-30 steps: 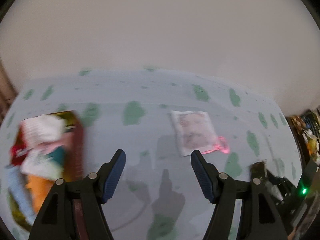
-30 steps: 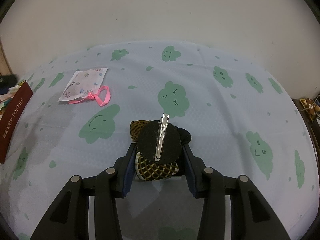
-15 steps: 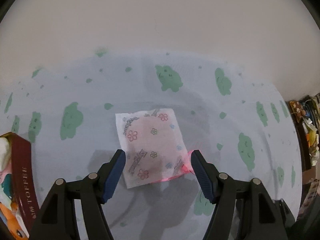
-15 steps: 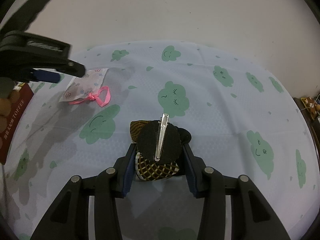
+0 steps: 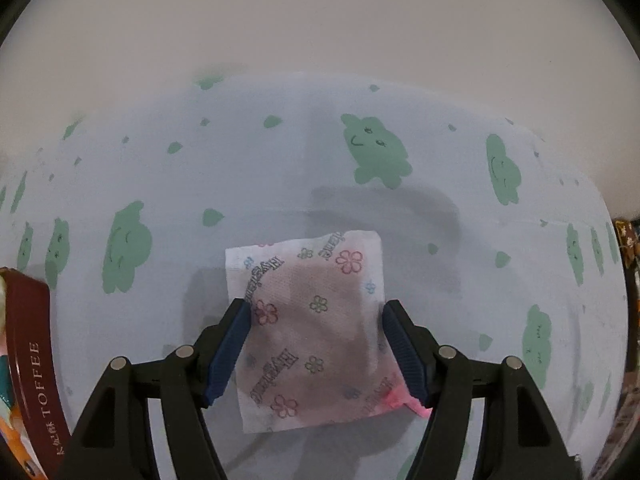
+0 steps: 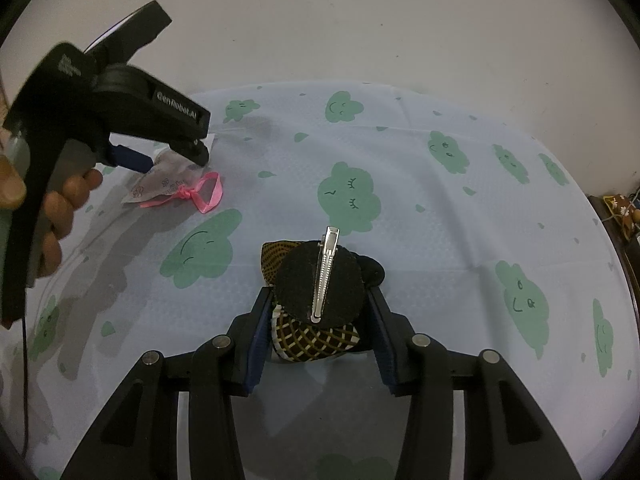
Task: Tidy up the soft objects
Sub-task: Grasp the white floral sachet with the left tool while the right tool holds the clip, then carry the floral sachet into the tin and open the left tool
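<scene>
left gripper [image 5: 314, 344] jaws spread wide, angled downward; right gripper [image 6: 318, 334] jaws parted, held low.

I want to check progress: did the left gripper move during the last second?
Yes. The left gripper swung rightward from the toffee tin and now straddles the floral sachet.

- From the left wrist, we are looking close down at the sachet [image 5: 310, 328] between the jaws.
- From the right wrist, we are seeing that sachet [image 6: 168, 178] far left of the jaws.

Flat floral sachet [image 5: 308, 328], pink ribbon; checked hair bow [image 6: 316, 312] with metal clip, clip-side up
</scene>
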The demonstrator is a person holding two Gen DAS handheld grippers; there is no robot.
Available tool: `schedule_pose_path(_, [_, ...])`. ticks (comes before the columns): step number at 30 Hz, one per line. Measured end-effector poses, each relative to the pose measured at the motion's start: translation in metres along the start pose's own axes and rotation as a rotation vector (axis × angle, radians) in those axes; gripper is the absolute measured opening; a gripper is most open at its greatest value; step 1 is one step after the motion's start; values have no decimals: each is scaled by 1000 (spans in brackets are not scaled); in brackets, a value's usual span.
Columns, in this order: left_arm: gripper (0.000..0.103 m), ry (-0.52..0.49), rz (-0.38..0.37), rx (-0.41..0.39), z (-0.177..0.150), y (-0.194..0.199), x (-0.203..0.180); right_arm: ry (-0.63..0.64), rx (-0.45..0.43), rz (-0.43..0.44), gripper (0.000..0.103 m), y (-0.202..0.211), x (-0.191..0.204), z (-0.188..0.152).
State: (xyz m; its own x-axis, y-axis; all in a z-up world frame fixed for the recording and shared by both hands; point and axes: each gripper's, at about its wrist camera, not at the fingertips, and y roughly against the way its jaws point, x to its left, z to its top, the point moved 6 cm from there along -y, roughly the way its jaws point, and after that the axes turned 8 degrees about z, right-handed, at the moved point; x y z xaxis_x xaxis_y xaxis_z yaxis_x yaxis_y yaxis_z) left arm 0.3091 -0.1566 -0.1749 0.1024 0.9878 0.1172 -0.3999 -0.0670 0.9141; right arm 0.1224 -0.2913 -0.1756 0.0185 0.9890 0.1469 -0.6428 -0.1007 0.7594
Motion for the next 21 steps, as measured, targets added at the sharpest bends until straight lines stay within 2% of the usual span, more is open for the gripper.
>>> schedule_pose_path(3, [73,-51,30,-32,-7,2,-5,-1,0,1,44,0,-1,0])
schedule_pose_path(8, [70,-40,5,-59,-19,6,3,-1,0,1,44,0,0,-1])
schedule_pose_path(9, [66,-49,5,-65,-22,8,3,-1,0,1,44,0,-1,-1])
schedule_pose_path(11, [41,-63,8,-79,-30,15,9,-1,0,2,44,0,0,0])
schedule_pose_path(13, [24,-52,-10,-71,-36,20,16,0,1,0,44,-1,1,0])
schedule_pose_path(17, [20,-20,-30,-52,-52,29,31,2,1,-2,44,-1,2,0])
schedule_pose_path(21, [19,-34,-8,-92,-67,49,44,2,1,-2,44,-1,0,0])
